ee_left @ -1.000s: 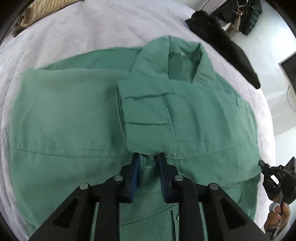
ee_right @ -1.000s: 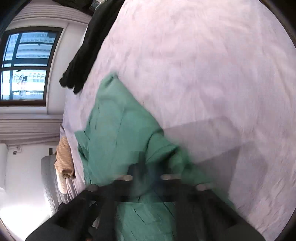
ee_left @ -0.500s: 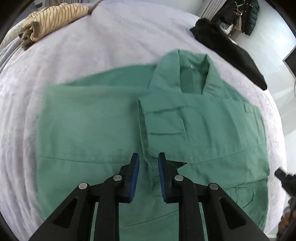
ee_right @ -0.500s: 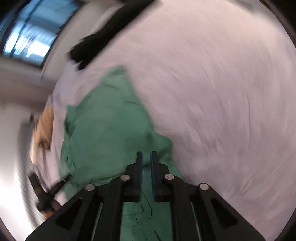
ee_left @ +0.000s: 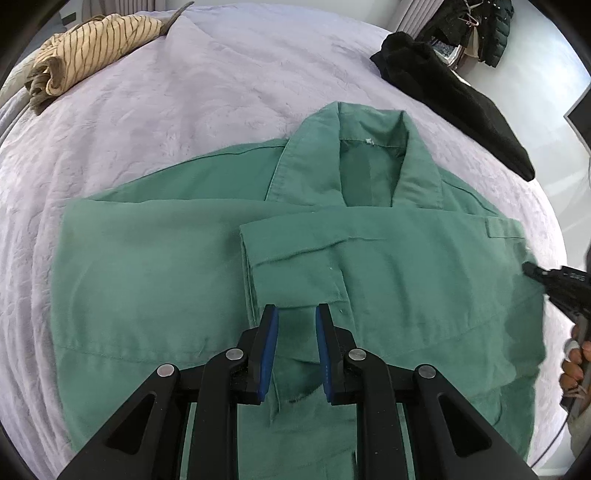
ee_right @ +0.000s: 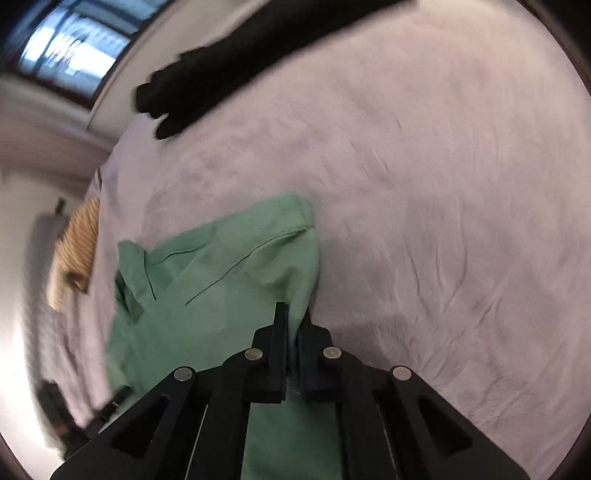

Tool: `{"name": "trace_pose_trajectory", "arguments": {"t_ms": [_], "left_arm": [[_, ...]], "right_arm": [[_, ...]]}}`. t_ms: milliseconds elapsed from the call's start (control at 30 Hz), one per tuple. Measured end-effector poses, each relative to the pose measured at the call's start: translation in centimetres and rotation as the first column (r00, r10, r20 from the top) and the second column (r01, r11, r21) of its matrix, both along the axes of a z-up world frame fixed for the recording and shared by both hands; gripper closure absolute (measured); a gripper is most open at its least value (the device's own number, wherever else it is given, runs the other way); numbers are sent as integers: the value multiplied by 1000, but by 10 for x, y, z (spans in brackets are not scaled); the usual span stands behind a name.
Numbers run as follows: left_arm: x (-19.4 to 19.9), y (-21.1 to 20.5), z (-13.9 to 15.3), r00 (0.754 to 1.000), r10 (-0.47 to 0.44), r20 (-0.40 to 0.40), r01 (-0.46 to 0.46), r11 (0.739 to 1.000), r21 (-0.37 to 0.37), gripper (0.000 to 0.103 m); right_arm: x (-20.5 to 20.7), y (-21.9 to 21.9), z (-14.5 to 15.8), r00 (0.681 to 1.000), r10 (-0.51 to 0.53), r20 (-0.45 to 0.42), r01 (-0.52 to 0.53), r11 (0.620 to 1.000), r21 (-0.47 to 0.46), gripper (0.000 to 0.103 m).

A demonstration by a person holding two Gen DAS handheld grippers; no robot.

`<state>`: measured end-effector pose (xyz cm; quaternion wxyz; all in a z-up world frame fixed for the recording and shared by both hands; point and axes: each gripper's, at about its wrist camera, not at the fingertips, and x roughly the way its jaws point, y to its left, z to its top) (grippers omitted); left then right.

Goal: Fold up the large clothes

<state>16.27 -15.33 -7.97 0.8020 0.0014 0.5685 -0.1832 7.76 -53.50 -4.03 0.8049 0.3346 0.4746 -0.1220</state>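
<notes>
right gripper (ee_right: 291, 325) pinches green cotton jacket (ee_left: 207, 266) at 3 o'clock; left gripper (ee_left: 295, 317) narrowly parted, empty. we risk dragging folded sleeve (ee_left: 295, 258) askew.

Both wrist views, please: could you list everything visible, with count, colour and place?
Shirt: one, green, spread flat mid-bed, sleeve folded across its front.
Black garment: one, far right bed edge.
Striped garment: one, tan, bunched, far left corner.
Bed cover: one, pale lilac, under everything.
Dark jacket: one, hanging beyond the bed.
Window: one, blurred.
Left hand-held gripper: open above the shirt.
Right hand-held gripper: shut on the shirt's right edge.
</notes>
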Motion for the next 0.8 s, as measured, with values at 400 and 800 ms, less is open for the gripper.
{"name": "trace_pose_trajectory", "arguments": {"t_ms": [400, 800], "left_arm": [[-7, 0, 15, 997, -40, 71, 33, 995, 95, 81], [-53, -7, -10, 999, -39, 16, 37, 994, 100, 81]], "right_arm": [[-41, -12, 3, 996, -81, -42, 80, 997, -21, 100], [-82, 53, -19, 975, 140, -173, -162, 979, -122, 100]]}}
